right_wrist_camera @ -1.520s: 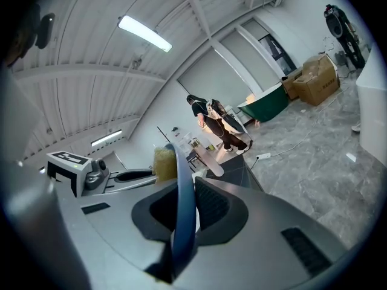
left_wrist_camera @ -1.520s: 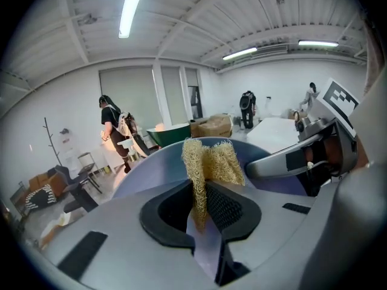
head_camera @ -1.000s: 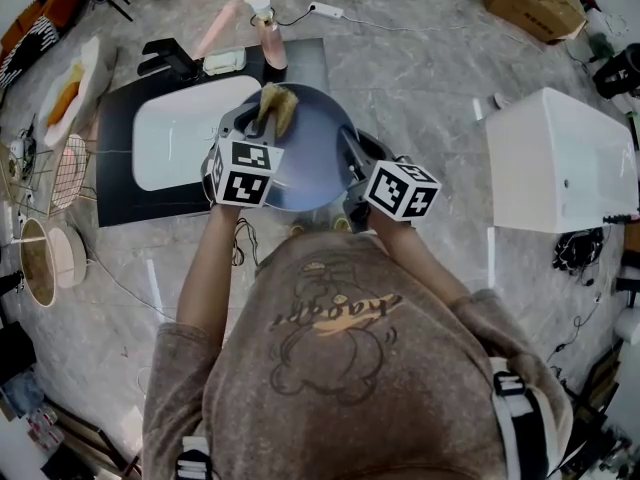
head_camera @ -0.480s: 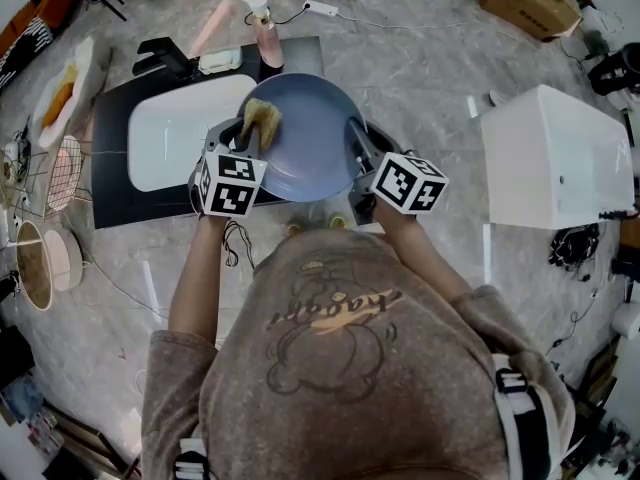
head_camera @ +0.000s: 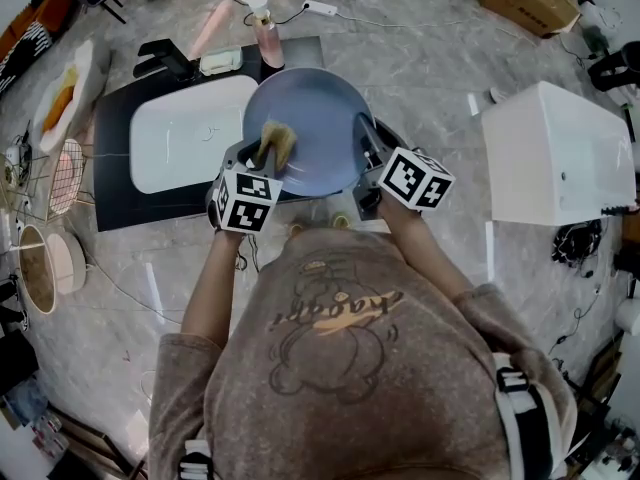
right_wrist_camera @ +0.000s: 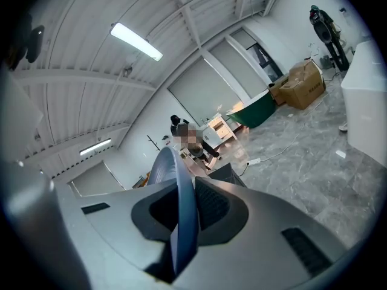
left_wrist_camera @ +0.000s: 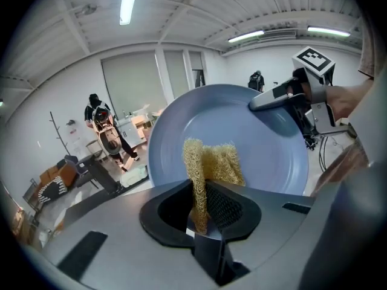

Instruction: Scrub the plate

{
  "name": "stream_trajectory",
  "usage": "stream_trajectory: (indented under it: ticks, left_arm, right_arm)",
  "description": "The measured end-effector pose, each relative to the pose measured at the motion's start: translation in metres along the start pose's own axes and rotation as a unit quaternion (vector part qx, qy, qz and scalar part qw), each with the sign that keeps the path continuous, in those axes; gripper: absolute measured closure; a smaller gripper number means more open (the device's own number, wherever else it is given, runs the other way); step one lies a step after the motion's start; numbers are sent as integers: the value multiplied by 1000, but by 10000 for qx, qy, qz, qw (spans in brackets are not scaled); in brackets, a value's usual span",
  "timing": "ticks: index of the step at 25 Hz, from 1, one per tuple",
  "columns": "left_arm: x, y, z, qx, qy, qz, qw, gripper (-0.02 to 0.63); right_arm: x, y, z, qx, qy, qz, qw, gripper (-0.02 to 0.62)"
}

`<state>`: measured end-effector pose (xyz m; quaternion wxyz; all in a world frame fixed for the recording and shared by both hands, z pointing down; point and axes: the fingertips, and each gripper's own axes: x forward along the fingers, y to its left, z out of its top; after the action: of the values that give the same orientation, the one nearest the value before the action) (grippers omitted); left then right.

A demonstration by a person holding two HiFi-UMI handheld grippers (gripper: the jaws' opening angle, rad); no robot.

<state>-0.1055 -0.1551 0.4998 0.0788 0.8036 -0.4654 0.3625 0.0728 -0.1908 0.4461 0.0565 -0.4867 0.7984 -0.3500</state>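
Observation:
A blue plate is held up, tilted on edge over the dark counter, beside the white sink. My right gripper is shut on the plate's right rim; in the right gripper view the plate runs edge-on between the jaws. My left gripper is shut on a yellow mesh sponge, which presses on the lower left of the plate's face. In the left gripper view the sponge stands up from the jaws against the plate, with the right gripper at the plate's upper right rim.
A pink soap bottle and a soap dish stand behind the sink. A white box-like appliance is on the floor at right. Racks and dishes lie at left. Cables cross the marble floor.
The plate has shifted slightly right and up. My left gripper has carried the sponge from the plate's upper left rim down to its lower left face.

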Motion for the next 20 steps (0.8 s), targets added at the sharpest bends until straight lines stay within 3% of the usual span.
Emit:
stream_trajectory:
  ticks: [11,20]
  left_arm:
    - [6,-66,9,-62,-116,-739,9972,542]
    - [1,-69,25,-449,-441,-1068,9923,541]
  right_arm:
    - [2,3,-3,16,-16,-23,10000,555]
    - [6,-12,-18,119,146,-150,9997,558]
